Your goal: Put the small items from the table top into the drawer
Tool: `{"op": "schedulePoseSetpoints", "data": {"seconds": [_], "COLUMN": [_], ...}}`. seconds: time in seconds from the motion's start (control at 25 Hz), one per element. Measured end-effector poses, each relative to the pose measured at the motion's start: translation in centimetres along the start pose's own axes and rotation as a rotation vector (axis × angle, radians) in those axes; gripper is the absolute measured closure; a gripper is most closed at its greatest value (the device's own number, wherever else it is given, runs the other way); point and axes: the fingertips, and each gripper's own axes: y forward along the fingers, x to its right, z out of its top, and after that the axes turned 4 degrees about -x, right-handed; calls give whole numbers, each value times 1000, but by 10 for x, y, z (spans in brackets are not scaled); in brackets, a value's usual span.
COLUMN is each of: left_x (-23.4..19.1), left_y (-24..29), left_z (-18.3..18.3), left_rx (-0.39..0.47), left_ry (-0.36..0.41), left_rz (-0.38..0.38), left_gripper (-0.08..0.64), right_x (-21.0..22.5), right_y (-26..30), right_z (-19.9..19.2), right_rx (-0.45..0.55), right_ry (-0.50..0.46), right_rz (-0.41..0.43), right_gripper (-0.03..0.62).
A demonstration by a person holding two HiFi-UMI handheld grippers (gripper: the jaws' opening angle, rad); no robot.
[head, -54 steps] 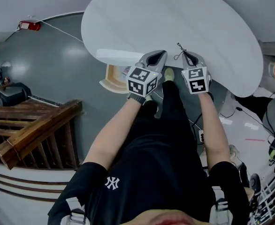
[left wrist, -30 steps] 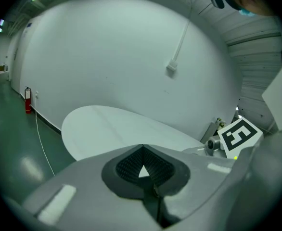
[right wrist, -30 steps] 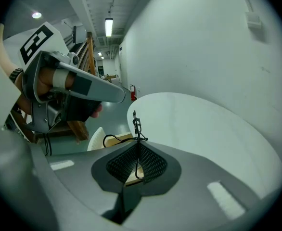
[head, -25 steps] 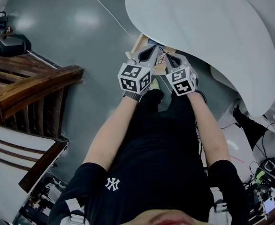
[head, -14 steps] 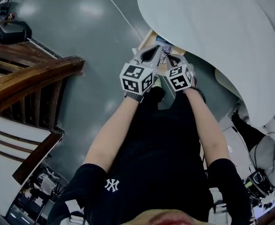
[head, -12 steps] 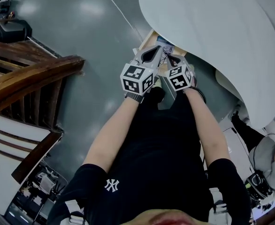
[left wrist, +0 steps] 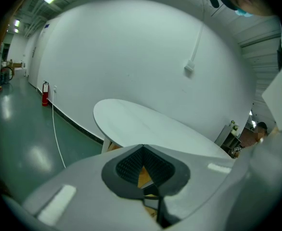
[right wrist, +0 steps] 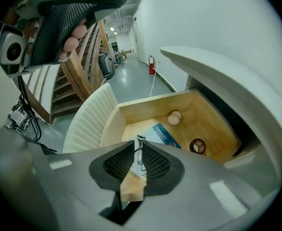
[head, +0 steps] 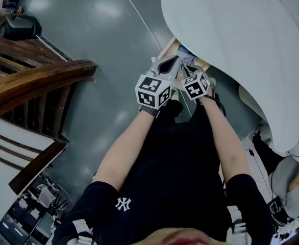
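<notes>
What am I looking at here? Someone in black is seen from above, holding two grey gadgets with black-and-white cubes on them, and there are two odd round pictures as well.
There is no robot here: a person holds a grey two-jaw tool in each hand. The picture from above comes from a camera on the person's head. The two round ones come from cameras riding on the tools, each looking along its own jaws. The left tool is shut on nothing. The right tool pinches a thin black wiry item over an open pale wooden drawer under the white oval table top. In the drawer lie a beige rounded object, a blue-and-white packet and a small dark ring. No items show on the table top.
</notes>
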Motion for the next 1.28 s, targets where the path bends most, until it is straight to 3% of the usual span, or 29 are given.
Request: {"op": "schedulePoseSetpoints", "data": {"seconds": [0.2, 0.4, 0.76, 1.28], "left_x": [-10, 7, 54, 101], "left_y": [1, -9, 8, 0], "left_z": [5, 13, 58, 130], "left_rx": [16, 1, 18, 89], "left_ry": [5, 1, 49, 86], "left_rz": [7, -4, -44, -91], "left_gripper": [560, 560, 560, 560], "right_x": [5, 0, 43, 91], "right_y": [1, -41, -151, -259], "right_z": [12, 19, 77, 111], "right_rx": [6, 49, 293, 503], "right_ry": [-15, 26, 117, 218], "right_rz": [-2, 20, 3, -82], "right_gripper": [529, 569, 569, 571]}}
